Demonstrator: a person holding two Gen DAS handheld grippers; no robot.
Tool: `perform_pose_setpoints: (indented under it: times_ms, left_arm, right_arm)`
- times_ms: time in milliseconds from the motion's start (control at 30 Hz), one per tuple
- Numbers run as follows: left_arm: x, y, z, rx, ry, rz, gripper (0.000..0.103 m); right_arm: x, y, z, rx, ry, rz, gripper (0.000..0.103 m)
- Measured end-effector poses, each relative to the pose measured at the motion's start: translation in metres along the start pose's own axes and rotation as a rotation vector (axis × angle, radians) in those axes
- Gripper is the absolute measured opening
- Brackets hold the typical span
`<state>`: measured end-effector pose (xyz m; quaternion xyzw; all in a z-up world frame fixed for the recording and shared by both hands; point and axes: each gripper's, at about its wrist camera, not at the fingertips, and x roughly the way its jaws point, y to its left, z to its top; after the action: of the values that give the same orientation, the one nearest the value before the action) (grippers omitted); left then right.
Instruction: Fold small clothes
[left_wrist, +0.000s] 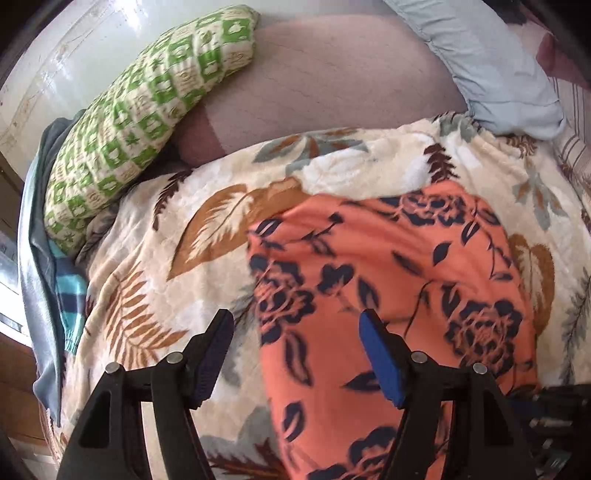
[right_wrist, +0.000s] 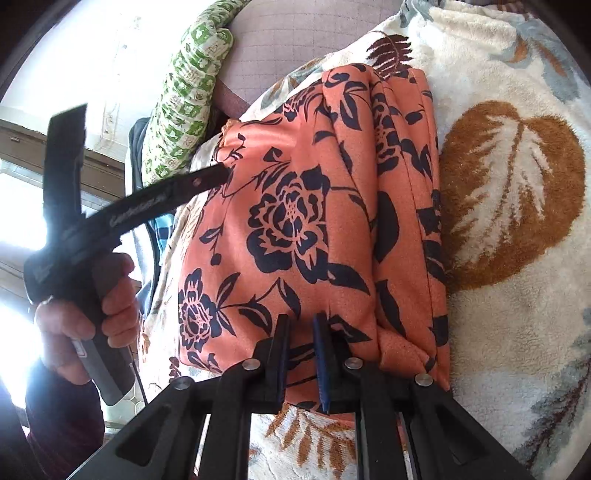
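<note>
Left wrist view: you are holding the left hand-held gripper (left_wrist: 297, 332) above the near left part of the orange floral garment (left_wrist: 388, 280), its jaws standing well apart with nothing between the blue pads (left_wrist: 382, 363). The garment is lying on a cream blanket with a leaf print (left_wrist: 177, 236), which is covering the bed. A green-and-cream checked pillow (left_wrist: 147, 110) is resting beyond the blanket's far left edge, and a pale blue pillow (left_wrist: 491, 70) is lying at the far right.

Right wrist view: you are keeping the right hand-held gripper (right_wrist: 301, 328) at the near edge of the garment (right_wrist: 295, 192), its jaws drawn nearly together; whether cloth is pinched between them cannot be told, as the pads are seen edge-on. The garment is lying folded into a thick packet, with stacked layers showing along its right side. At the left, your left hand (right_wrist: 92, 295) is gripping the handle of the other gripper, whose finger is reaching over the garment's far left corner.
</note>
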<state>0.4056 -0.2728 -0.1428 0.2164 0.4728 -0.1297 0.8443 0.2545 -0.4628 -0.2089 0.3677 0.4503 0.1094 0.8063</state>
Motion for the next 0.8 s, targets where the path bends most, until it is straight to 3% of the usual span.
perform_pose_setpoints:
  times_ms: [67,133,233,300,400,500,600,800]
  left_arm:
    - [0.004,0.005,-0.022,0.038,0.012,0.009,0.071]
    - [0.003,-0.001,-0.041,0.081,-0.032,0.012,0.073]
    - [-0.004,-0.019,-0.058,0.193,-0.094,0.092,0.073]
    - [-0.012,-0.023,-0.062,0.213,-0.084,0.105,0.073]
    - [-0.022,-0.021,-0.074,0.195,-0.049,0.075,0.073]
    - [-0.010,-0.029,-0.096,0.198,0.058,0.022,0.075]
    - [-0.013,-0.033,-0.110,0.154,0.013,0.048,0.075]
    - [-0.021,-0.017,-0.117,0.046,0.086,-0.037,0.075]
  right_arm:
    - [0.003,0.007,0.000,-0.004,-0.006,-0.023,0.016]
    - [0.005,0.014,-0.001,-0.016,-0.012,-0.050,0.016]
    - [0.010,0.018,0.001,-0.019,-0.021,-0.087,0.016]
    - [0.012,0.020,0.000,-0.014,-0.035,-0.103,0.016]
    - [0.013,0.023,-0.003,-0.005,-0.061,-0.124,0.016]
    - [0.015,0.026,-0.007,0.001,-0.093,-0.148,0.016]
    - [0.019,0.027,-0.013,0.026,-0.121,-0.157,0.016]
    - [0.017,0.026,-0.026,0.057,-0.156,-0.175,0.016]
